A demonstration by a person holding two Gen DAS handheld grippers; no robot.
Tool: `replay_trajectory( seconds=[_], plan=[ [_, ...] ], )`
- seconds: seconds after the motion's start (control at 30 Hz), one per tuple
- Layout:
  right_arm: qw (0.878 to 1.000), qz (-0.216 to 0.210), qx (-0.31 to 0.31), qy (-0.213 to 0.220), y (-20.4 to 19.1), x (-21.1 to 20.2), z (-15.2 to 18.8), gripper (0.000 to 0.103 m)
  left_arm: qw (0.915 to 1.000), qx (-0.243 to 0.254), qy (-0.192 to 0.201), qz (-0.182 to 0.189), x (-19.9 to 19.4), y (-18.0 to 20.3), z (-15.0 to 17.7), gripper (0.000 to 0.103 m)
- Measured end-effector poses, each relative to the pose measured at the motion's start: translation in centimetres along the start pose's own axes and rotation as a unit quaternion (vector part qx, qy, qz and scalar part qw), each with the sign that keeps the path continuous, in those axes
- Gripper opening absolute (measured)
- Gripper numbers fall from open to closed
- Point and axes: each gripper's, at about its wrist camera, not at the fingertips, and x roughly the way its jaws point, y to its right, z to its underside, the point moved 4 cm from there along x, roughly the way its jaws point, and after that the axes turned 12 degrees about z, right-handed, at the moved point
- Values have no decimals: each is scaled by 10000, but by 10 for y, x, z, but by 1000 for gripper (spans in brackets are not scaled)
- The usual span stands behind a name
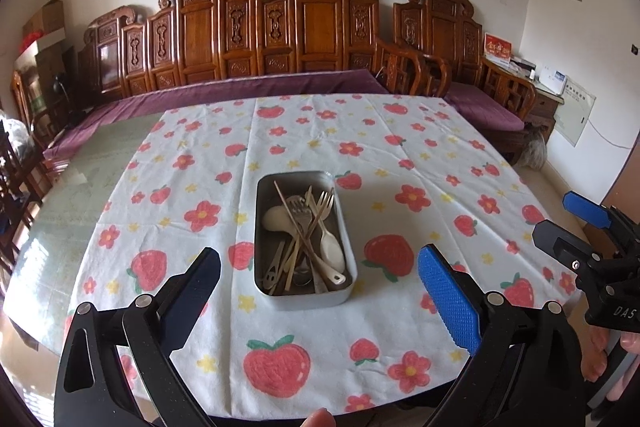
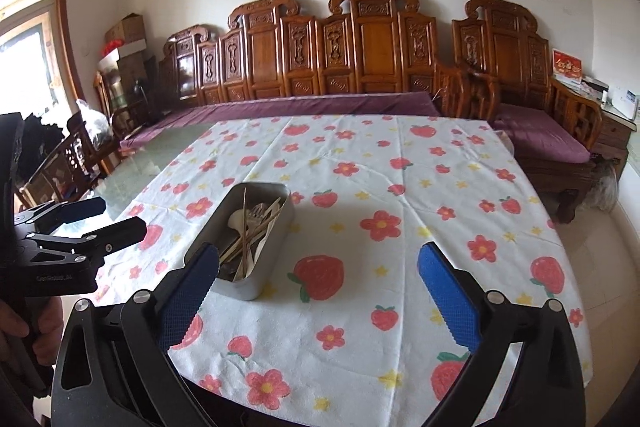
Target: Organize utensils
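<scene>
- Left wrist view shows the counter (image 1: 460, 155) under a white cloth (image 1: 280, 131) printed with strawberries and flowers; behind it stands a carved wooden bench (image 1: 280, 27) with a purple cushion.
- On the cloth sits a metal tin (image 1: 305, 293), and all the utensils (image 1: 308, 235) lie inside it: pale spoons, forks and thin sticks, crossing one another. I see none lying loose on the cloth.
- The left tool (image 1: 320, 291) hovers with its jaws wide open and nothing between them; the tin lies straight ahead of it, with its long axis running away from the camera.
- The right tool (image 2: 318, 291) is also spread wide and empty; in the right wrist view the tin (image 2: 256, 251) lies ahead and to its left, just beyond its left finger (image 2: 188, 295).
- I judge the left tool better lined up with the tin, so it is probably the one for any further move.
- Readable writing: "DAS" on the right tool's body (image 1: 624, 313). A red card (image 1: 497, 50) on the side cabinet has gold characters I cannot read.
</scene>
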Motion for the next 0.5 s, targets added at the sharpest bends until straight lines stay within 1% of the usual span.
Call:
replay_trajectory(
  seconds=[0.17, 0.3, 0.5],
  plan=[
    [9994, 52, 24, 329, 7, -30, -17, 100, 9994, 150, 310, -28, -28, 19, -14, 95],
    [9982, 184, -61, 566, 6, -54, -28, 100, 9985, 137, 534, 36, -48, 30, -23, 95],
    [9958, 219, -76, 890, 6, -87, -40, 100, 9951, 104, 978, -32, -80, 37, -33, 95]
  ],
)
